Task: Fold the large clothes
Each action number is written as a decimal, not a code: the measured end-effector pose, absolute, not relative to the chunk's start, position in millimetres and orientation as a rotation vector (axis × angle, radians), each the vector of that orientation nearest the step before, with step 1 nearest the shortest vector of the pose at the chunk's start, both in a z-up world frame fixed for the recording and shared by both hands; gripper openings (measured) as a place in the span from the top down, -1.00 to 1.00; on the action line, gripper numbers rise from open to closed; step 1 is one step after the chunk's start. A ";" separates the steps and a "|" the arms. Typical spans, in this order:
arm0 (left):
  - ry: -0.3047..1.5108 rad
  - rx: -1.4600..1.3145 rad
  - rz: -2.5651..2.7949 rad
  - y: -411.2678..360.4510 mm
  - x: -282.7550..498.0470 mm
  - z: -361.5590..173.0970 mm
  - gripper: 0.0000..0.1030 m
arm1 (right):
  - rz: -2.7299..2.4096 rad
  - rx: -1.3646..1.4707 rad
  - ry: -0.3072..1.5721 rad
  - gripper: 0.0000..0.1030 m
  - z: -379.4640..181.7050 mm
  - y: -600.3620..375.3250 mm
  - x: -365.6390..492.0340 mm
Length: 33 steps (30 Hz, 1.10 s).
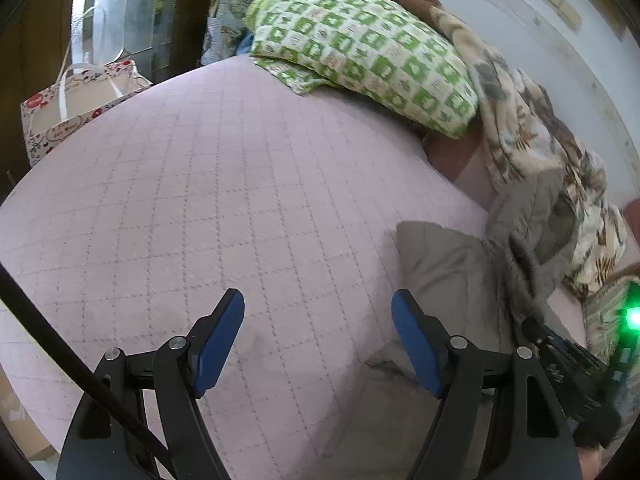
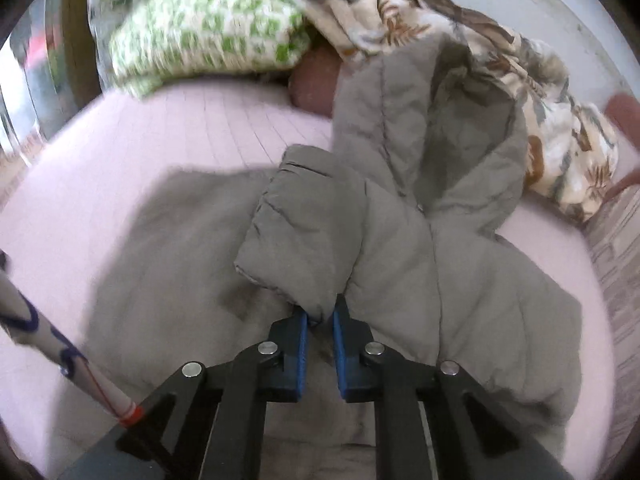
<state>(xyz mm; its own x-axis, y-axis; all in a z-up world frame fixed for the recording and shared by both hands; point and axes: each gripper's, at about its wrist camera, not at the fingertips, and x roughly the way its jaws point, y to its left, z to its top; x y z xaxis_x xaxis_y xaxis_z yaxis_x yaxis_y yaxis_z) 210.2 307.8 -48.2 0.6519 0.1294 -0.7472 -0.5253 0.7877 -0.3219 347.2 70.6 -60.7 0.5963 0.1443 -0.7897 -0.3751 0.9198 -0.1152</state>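
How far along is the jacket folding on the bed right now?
Early stage. Done: the grey padded jacket lies spread on the pink quilted bed cover. In hand: the right gripper is shut on a sleeve doubled over the body. The left gripper is open, holding nothing. Left: the hood and remaining folds.

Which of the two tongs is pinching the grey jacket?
The right tongs: their blue pads squeeze a puffy fold of the grey jacket. The left tongs are spread wide open over the pink bed cover, holding nothing.
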 end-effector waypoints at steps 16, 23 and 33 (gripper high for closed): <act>0.797 -0.534 0.428 308.1 219.7 -51.1 -0.46 | 0.540 -0.144 0.999 0.06 -70.5 100.2 324.3; 0.827 -0.502 0.406 289.1 231.6 -55.4 -0.46 | 0.462 -0.069 0.915 0.10 -29.6 46.4 322.9; 0.847 -0.428 0.361 266.9 245.9 -57.2 -0.46 | 0.398 0.042 1.090 0.20 -99.7 43.4 363.6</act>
<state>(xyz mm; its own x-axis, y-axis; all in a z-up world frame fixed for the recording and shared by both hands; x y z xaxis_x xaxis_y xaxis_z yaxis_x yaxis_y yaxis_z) 245.9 266.9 -57.2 0.6116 0.1358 -0.7794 -0.4679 0.8565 -0.2180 363.6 43.4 -99.7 0.3991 0.3347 -0.8536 -0.2940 0.9285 0.2266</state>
